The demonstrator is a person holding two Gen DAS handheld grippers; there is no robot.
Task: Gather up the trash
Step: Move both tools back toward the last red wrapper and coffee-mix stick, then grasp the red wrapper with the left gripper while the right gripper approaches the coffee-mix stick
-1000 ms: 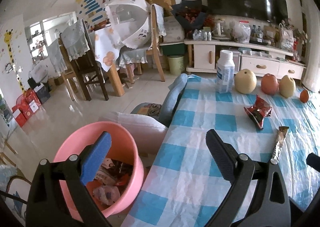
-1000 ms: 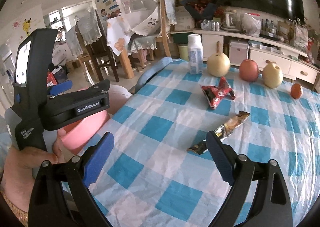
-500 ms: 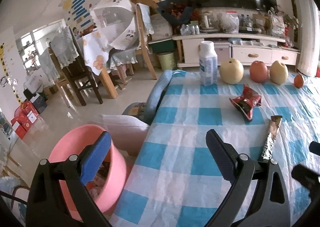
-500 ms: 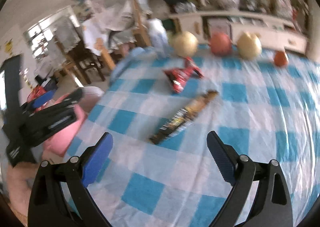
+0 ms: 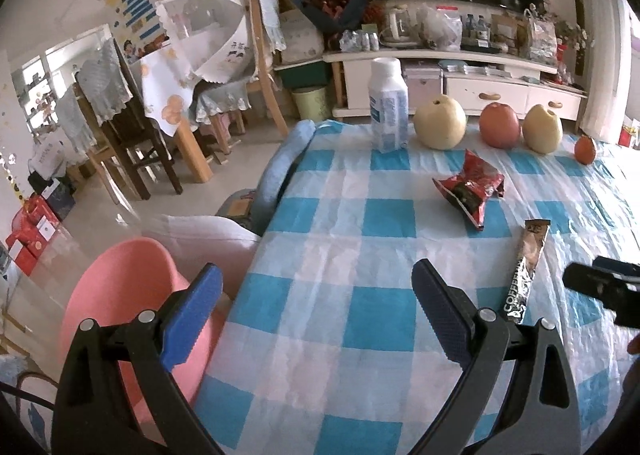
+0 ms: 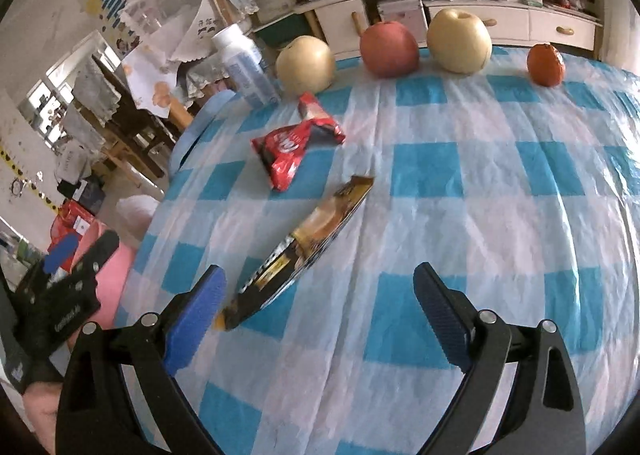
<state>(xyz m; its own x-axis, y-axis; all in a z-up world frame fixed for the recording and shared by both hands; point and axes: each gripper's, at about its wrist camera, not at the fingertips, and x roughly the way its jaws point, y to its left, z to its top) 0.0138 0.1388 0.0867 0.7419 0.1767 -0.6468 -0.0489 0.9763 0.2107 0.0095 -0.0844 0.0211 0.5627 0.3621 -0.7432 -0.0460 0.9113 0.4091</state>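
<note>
Since a second ago the right gripper (image 6: pixel 318 301) has swung out over the checked tabletop (image 6: pixel 500 183) and tipped down toward the coffee sachet (image 6: pixel 304 247), which then lay farther ahead near its right finger and now sits low in the right wrist view, its near end just beside the left finger. The pink trash bucket (image 5: pixel 120 295) has slid toward the lower left of the left wrist view, so its contents no longer show.

The right gripper's jaws stand wide and are closing a little; the sachet's near end lies between them, not pressed by either pad. The left gripper (image 5: pixel 316 311) hangs over the left edge of the tabletop, its fingers spread with nothing between them, the left finger in front of the bucket's rim.

The sachet lies flat near the middle of the tabletop, slanting toward the far edge. The crumpled red snack wrapper (image 6: pixel 296 147) lies just beyond it. Along the far edge stand a white bottle (image 5: pixel 388 107), two pears, an apple (image 5: pixel 500 125) and a small orange fruit (image 6: pixel 545 65).
</note>
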